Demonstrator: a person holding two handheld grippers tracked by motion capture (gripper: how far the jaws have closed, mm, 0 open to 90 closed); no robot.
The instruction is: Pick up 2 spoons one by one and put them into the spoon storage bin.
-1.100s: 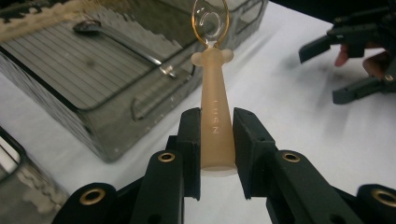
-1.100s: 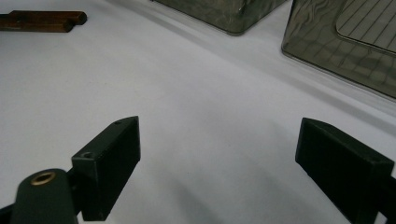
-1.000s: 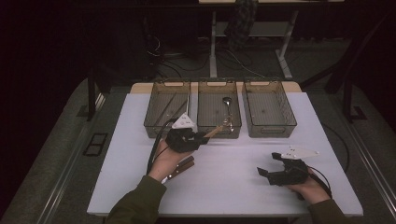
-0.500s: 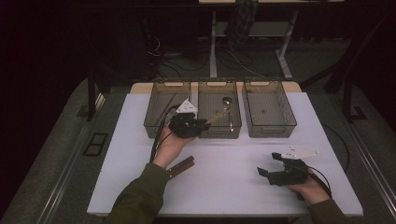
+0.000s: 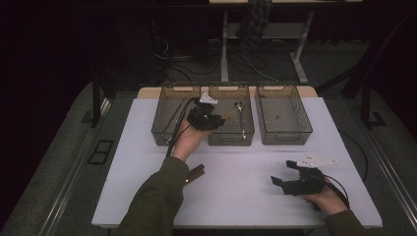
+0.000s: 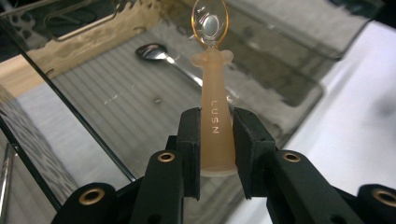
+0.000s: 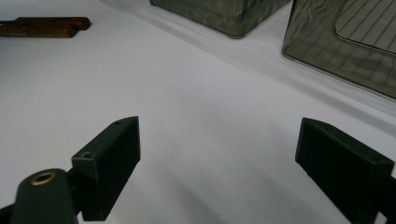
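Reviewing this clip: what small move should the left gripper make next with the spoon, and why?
Probably lower and release. The left gripper grips the peach-handled spoon above the middle bin, where a metal spoon already lies, so it likely belongs there.

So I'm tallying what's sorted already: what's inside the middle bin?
On the middle bin's floor lies a metal spoon. The left gripper holds a peach-handled spoon over it, not yet dropped. That handle and the jaws cover part of the floor.
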